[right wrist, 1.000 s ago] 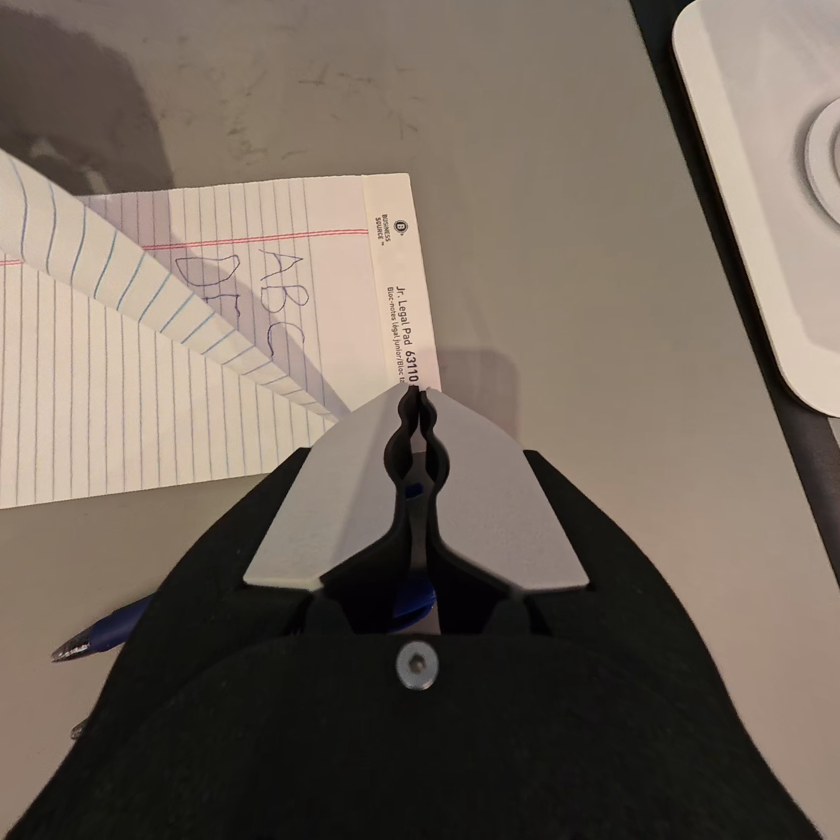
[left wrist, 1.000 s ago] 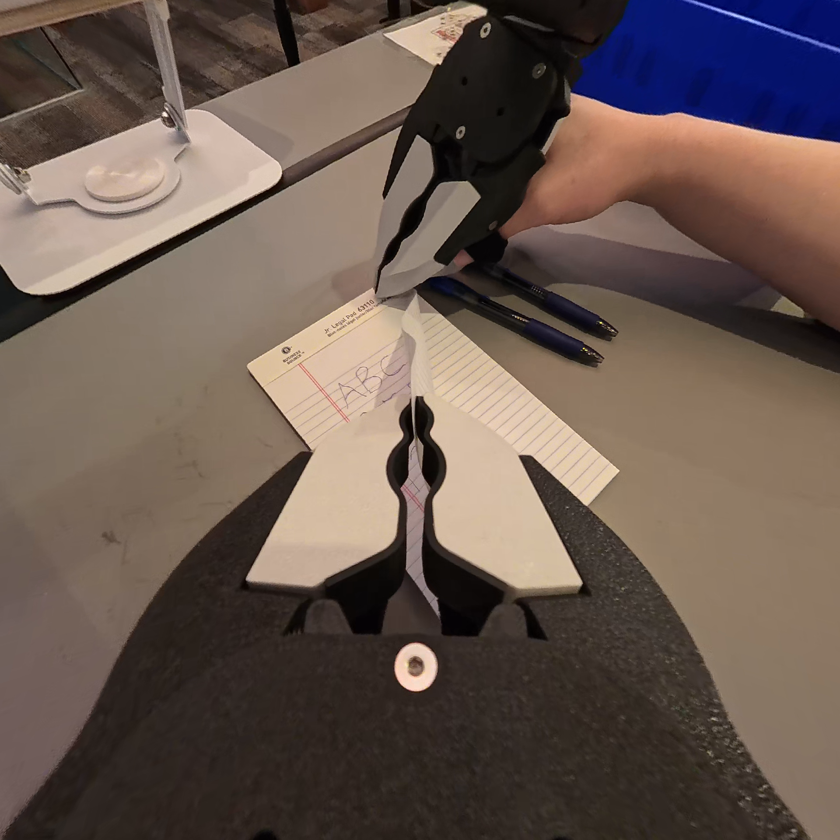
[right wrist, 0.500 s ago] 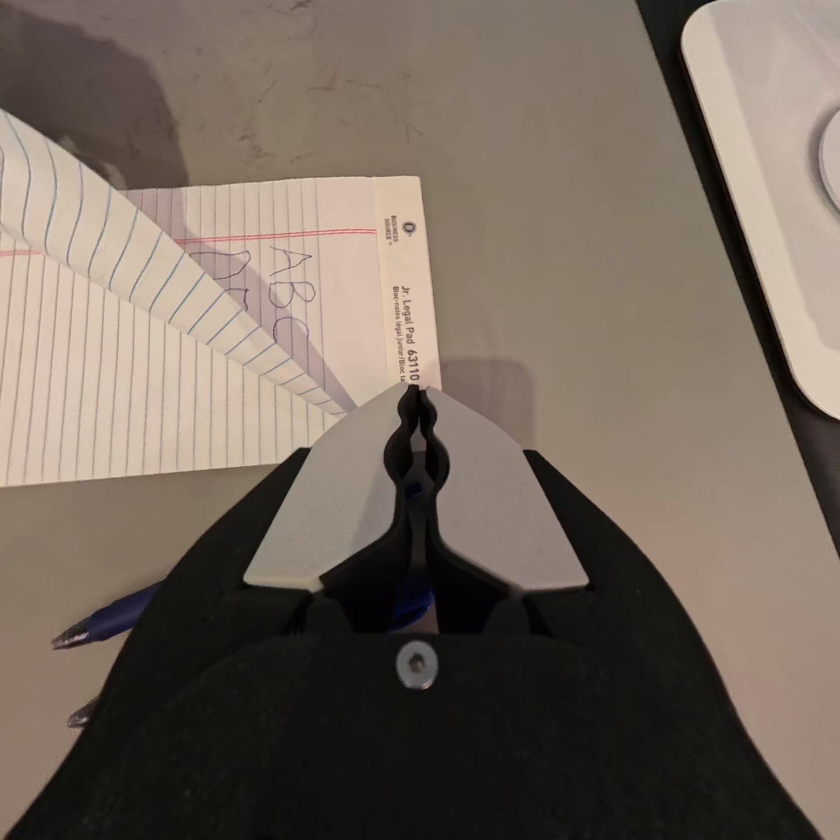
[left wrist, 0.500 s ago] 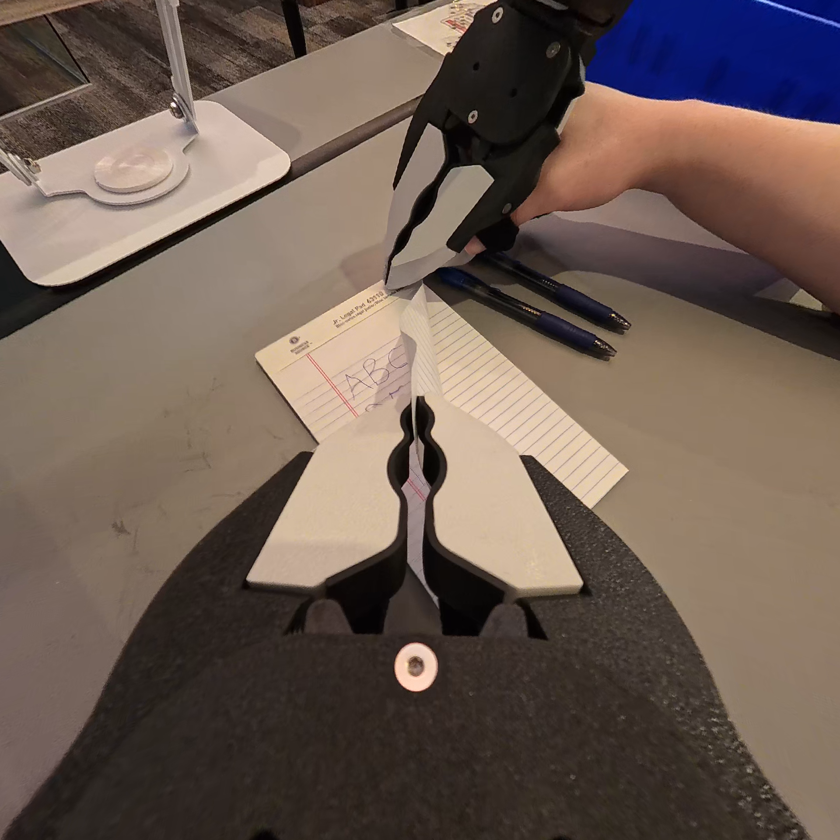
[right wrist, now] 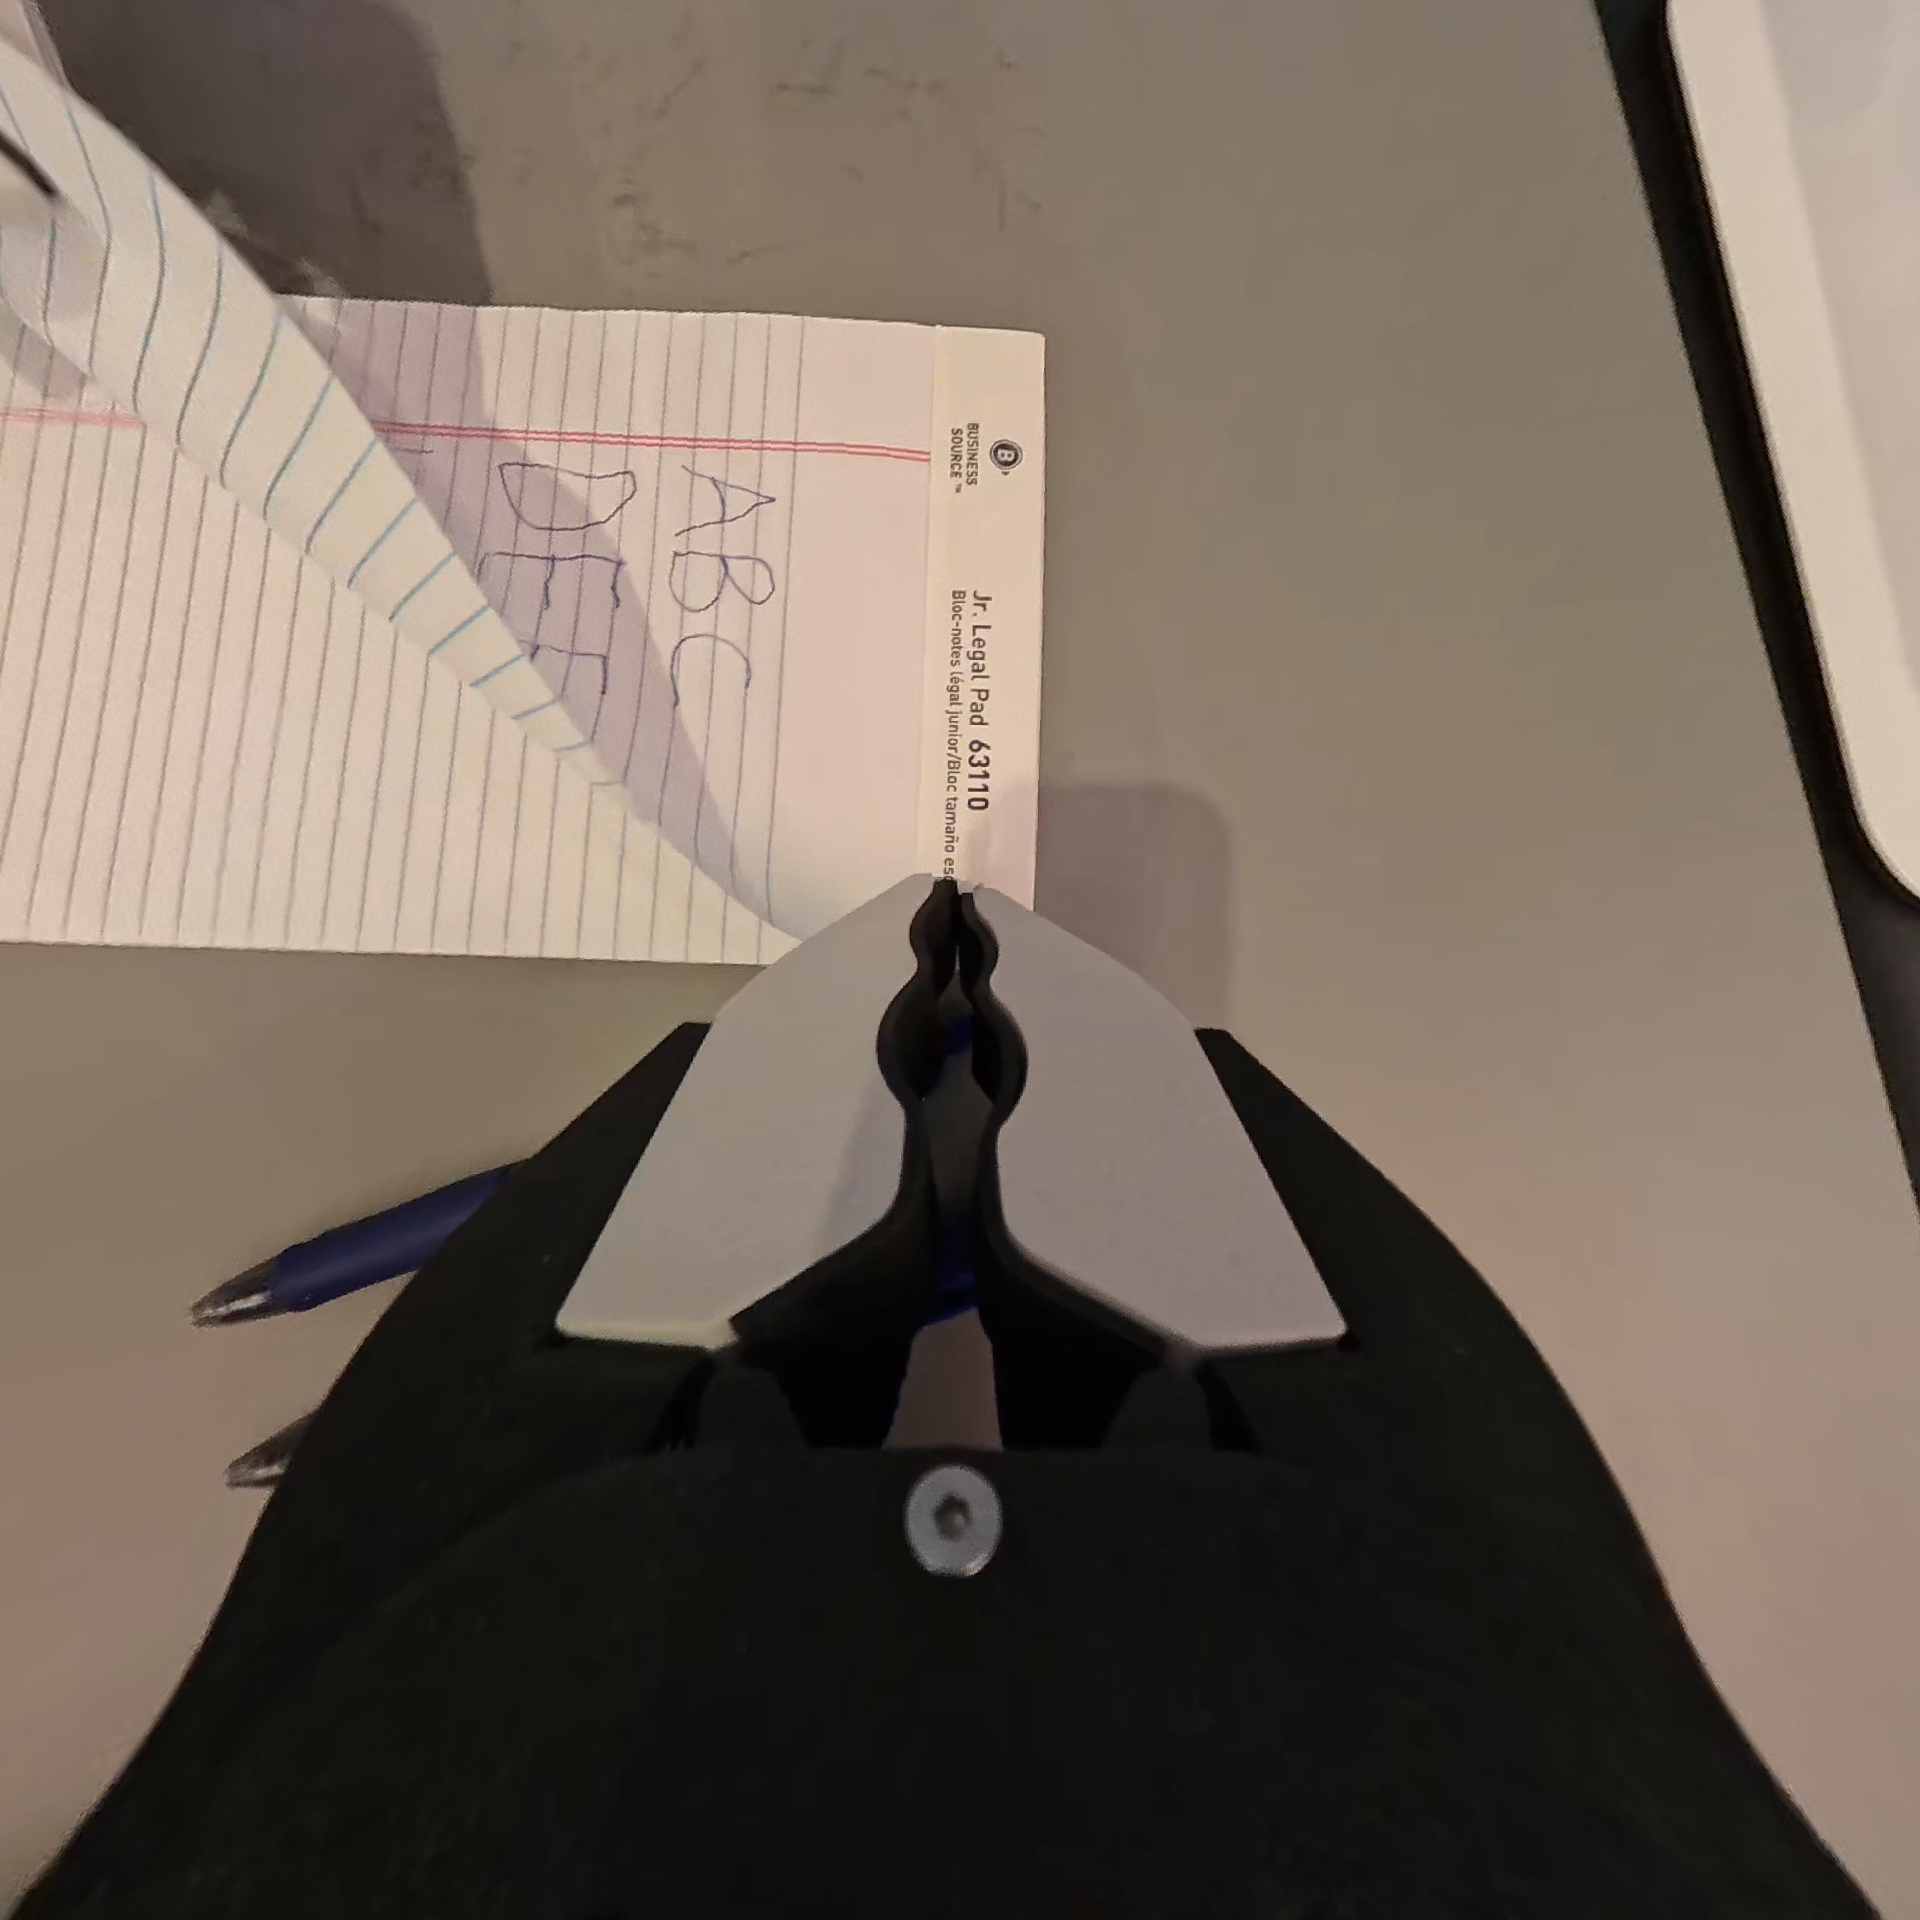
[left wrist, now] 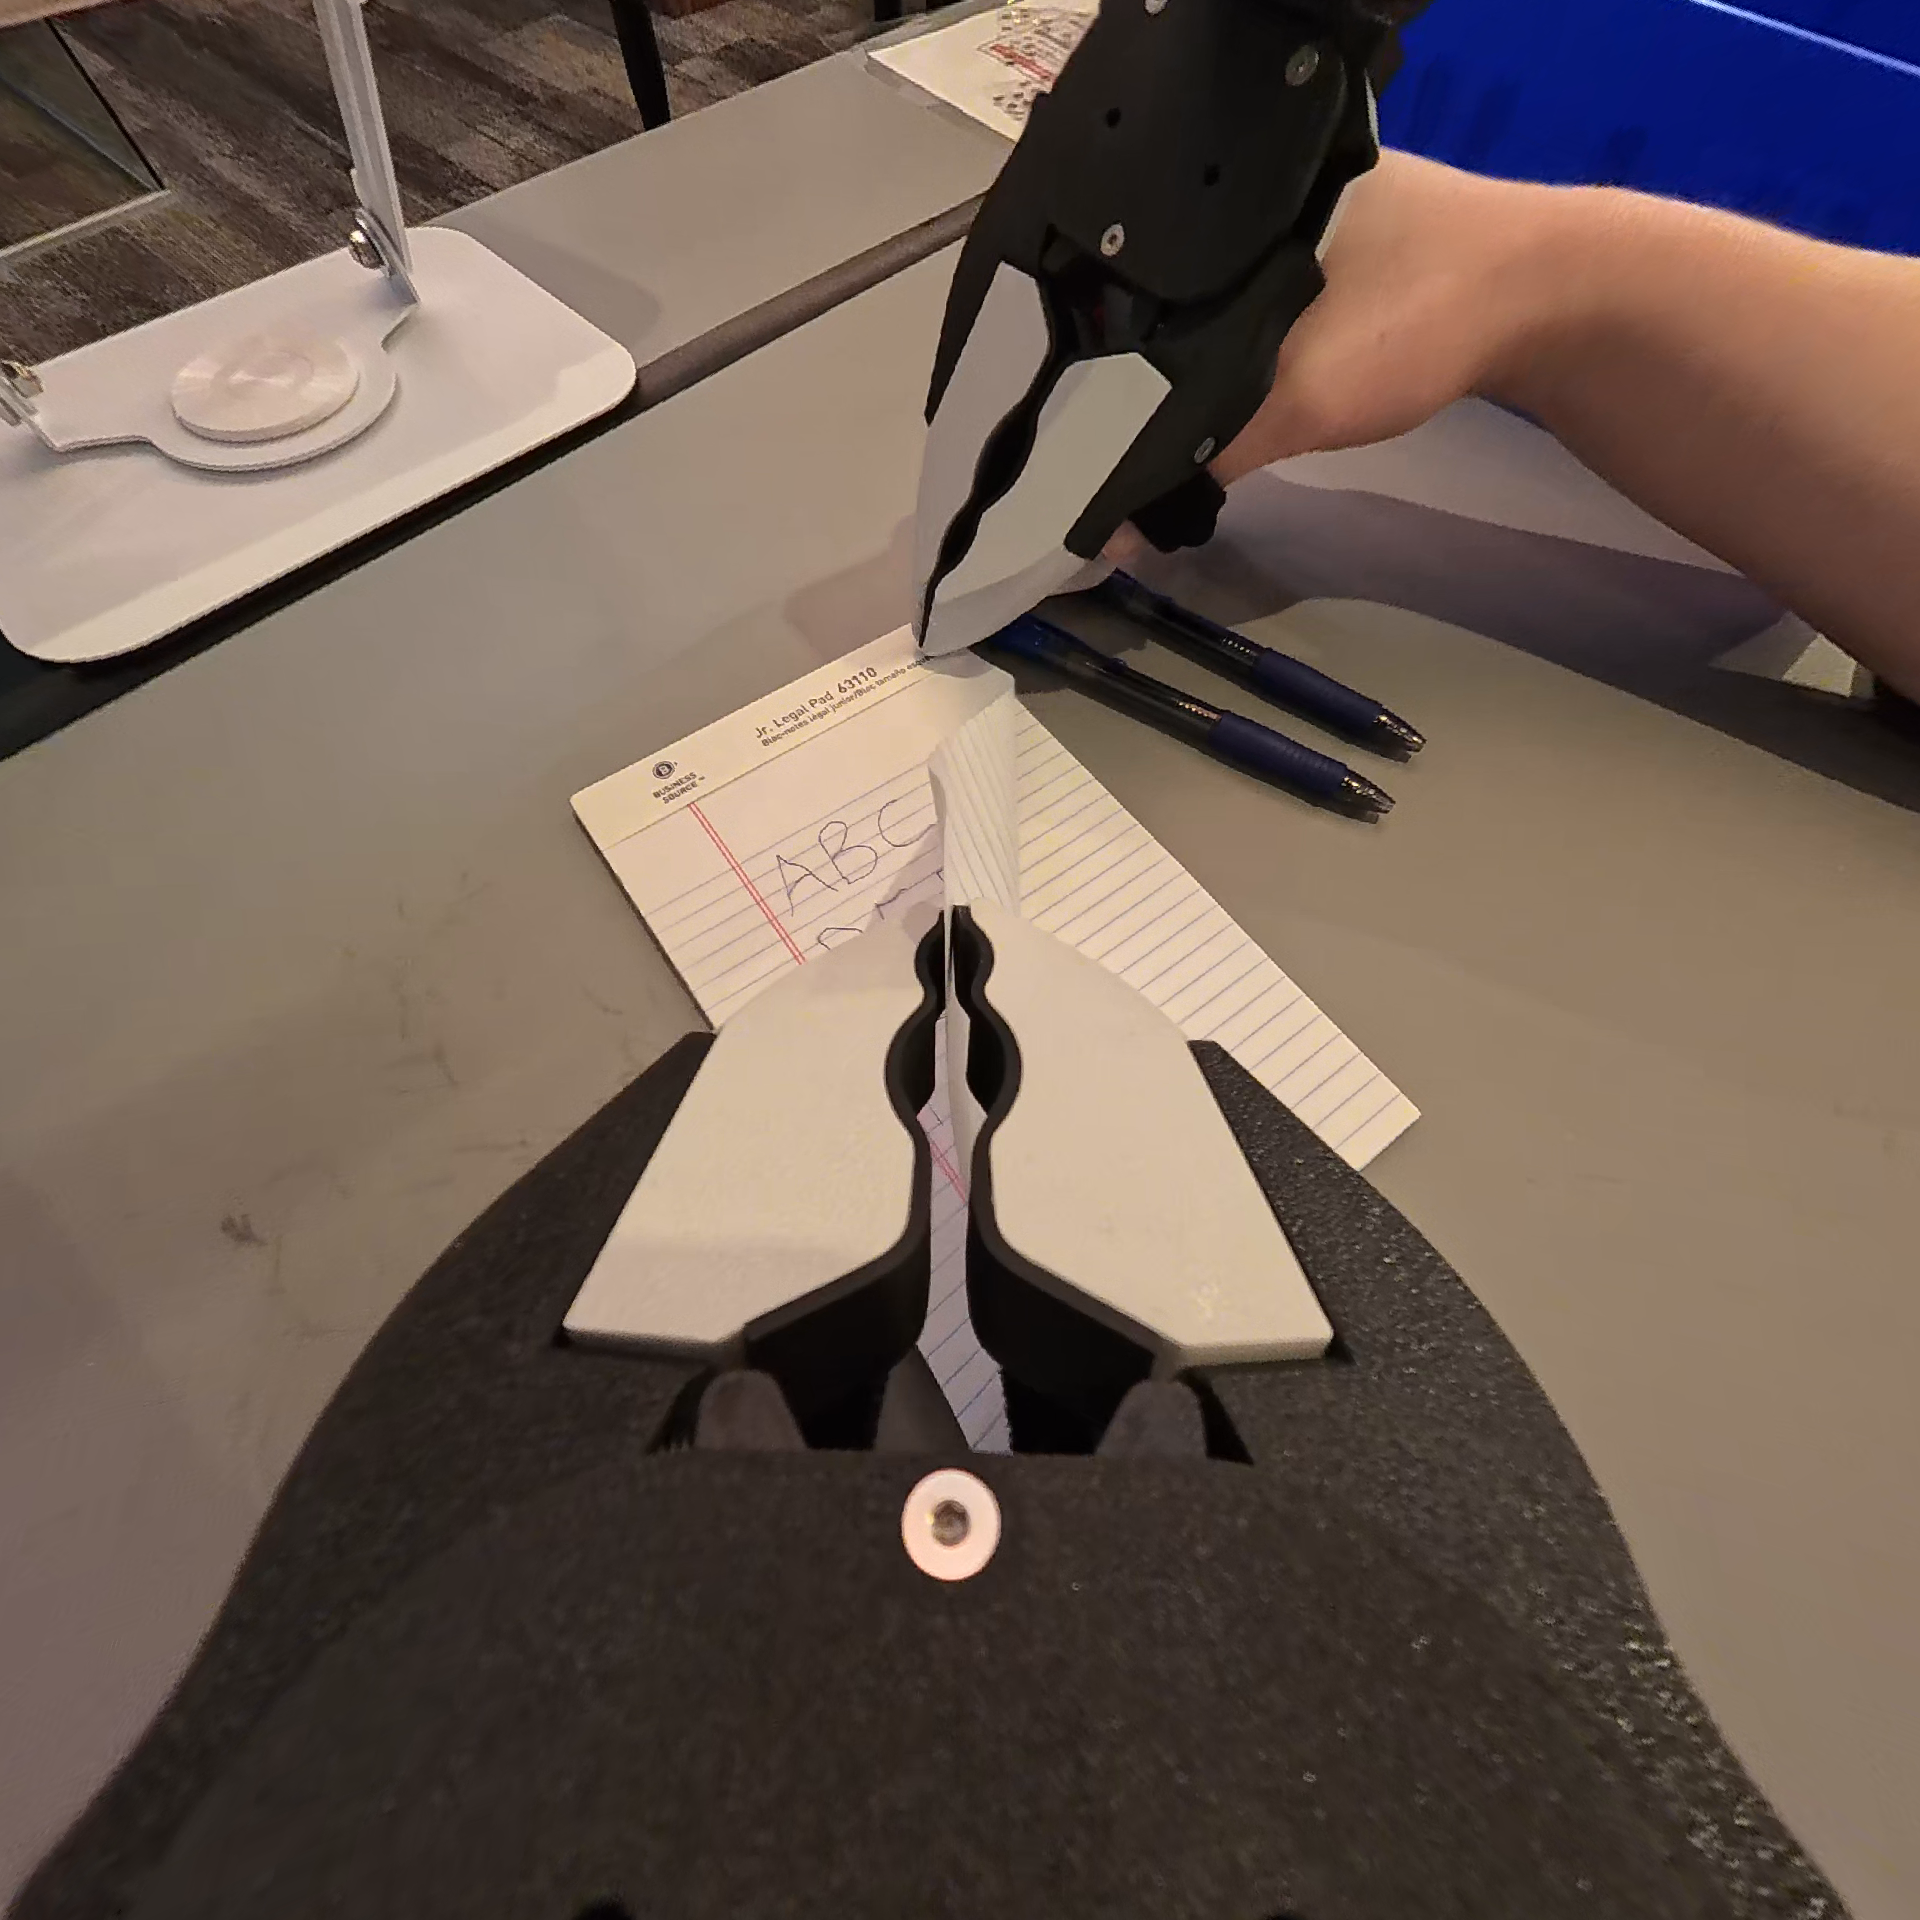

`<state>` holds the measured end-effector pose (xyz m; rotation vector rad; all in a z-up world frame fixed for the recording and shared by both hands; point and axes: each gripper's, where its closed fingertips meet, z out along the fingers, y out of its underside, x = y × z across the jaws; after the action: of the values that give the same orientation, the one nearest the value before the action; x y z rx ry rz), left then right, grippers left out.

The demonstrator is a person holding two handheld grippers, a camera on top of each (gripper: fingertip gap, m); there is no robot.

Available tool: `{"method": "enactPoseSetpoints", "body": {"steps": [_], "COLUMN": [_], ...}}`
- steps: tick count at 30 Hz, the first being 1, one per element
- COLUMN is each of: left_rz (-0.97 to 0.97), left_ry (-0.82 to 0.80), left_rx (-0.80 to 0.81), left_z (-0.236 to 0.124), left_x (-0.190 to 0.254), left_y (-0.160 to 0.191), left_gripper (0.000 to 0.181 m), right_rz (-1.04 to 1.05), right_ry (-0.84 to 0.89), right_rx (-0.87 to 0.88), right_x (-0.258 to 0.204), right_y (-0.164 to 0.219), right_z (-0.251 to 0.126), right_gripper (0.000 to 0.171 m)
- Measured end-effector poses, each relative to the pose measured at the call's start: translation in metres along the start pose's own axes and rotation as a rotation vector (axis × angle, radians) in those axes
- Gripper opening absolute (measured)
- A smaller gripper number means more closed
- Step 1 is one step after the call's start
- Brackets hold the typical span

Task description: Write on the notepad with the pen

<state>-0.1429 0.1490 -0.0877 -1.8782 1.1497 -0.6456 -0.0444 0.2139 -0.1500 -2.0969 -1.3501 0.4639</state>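
A white lined notepad (left wrist: 1195,966) lies flat on the grey table, with blue handwriting on its exposed page. My left gripper (left wrist: 951,914) is shut on the pad's top sheet (left wrist: 982,821) and holds it lifted and curled. The sheet also shows in the right wrist view (right wrist: 260,416) above the notepad (right wrist: 312,831). My right gripper (left wrist: 930,639) is shut and empty, its tips (right wrist: 956,894) pressing on the corner of the pad's top strip. Two blue pens (left wrist: 1216,717) (left wrist: 1278,675) lie on the table beside the pad, under the right gripper (right wrist: 343,1262).
A white stand base (left wrist: 260,416) with a metal post sits at the far left, across a table seam; it also shows in the right wrist view (right wrist: 1829,416). A person's forearm (left wrist: 1558,343) reaches in from the right. A printed paper (left wrist: 987,62) lies at the far edge. Left tips to right tips: about 15 cm.
The left gripper has drawn the lifted sheet further back, so more of the handwriting underneath shows. The right gripper has stayed pressed on the pad's top strip.
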Motion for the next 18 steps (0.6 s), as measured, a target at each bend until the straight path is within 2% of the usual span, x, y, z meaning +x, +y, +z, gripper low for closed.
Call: {"method": "enactPoseSetpoints", "body": {"steps": [5,18], "left_rz": [-0.006,0.011], "left_ry": [-0.013,-0.007], "left_rx": [0.014,0.014], "left_z": [-0.0046,-0.0050], "left_x": [-0.0035,-0.0015], "left_y": [-0.0029,-0.0038], "left_gripper": [0.000,0.000], "right_rz": [-0.035,0.029], "right_ry": [0.041,-0.008], "right_rx": [-0.028,0.009], "right_x": [-0.0002,-0.0006], "right_y": [0.0010,0.0010], "right_z": [0.0003,0.0001], "right_gripper": [0.001,0.001]}}
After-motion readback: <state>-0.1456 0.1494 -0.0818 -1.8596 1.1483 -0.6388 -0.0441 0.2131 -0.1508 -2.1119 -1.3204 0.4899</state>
